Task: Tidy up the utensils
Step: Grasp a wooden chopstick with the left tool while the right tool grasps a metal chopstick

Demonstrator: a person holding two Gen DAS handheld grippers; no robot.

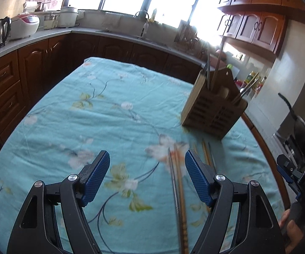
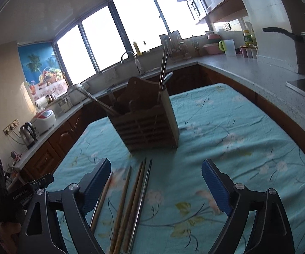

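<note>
A: Left wrist view first. How does the left gripper (image 1: 147, 165) sit?

B: Low over the table (image 1: 46, 139) and angled down at its floral cloth, jaws spread wide with nothing between the blue pads (image 1: 197, 175). A pair of chopsticks (image 1: 179, 182), one wooden and one darker, lies on the cloth just inside the right-hand pad, running toward the camera. More sticks (image 1: 206, 152) lie just beyond that pad.

A: And the holder?

B: The wooden utensil holder (image 1: 213, 114) stands upright near the table's far right edge, with chopsticks and what looks like a wooden spoon standing in it. At the right border of this view the right gripper (image 1: 287, 173) shows only in part, gripped by a hand (image 1: 290, 230).

A: Now the right wrist view.

B: The right gripper (image 2: 156, 173) also hovers low, tilted down, jaws wide and holding nothing. Four or five chopsticks (image 2: 131, 194) lie side by side on the cloth, close to its left pad (image 2: 95, 186), tips pointing at the holder (image 2: 150, 122), which stands straight ahead. Here the metal chopsticks (image 2: 163, 69) in its right compartment show clearly, and a handle (image 2: 97, 101) leans out to the left.

A: Anything only this view gives?

B: The body of the left gripper (image 2: 25, 192) at the left edge, and the counter (image 2: 247, 72) along the table's right side.
</note>
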